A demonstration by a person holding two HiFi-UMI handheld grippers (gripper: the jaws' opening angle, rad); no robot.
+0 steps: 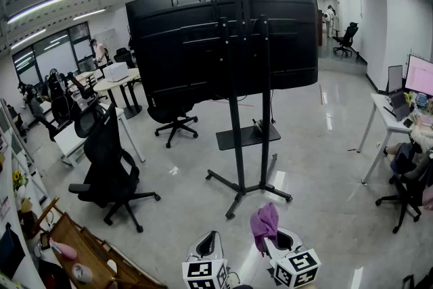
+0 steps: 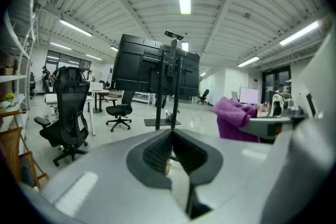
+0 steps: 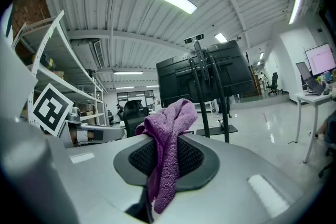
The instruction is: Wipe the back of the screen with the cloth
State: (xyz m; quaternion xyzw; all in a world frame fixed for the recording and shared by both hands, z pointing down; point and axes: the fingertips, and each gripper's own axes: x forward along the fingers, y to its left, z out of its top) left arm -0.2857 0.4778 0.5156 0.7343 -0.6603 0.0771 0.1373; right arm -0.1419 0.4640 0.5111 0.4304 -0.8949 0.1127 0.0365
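My right gripper (image 3: 164, 157) pinches the purple cloth (image 3: 169, 126) between its pads. The cloth bunches up above the jaws, and one end hangs down below them. My left gripper (image 2: 171, 150) has its jaws pressed together, with nothing between. Both grippers are well apart from the screen (image 1: 223, 37), which shows me its black back on the stand (image 1: 237, 145).

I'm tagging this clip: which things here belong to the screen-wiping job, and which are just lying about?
Job: purple cloth, clamped in right gripper; black screen; screen stand.
Lying about: left gripper, shut, empty; office chair; white desk; lit monitor.
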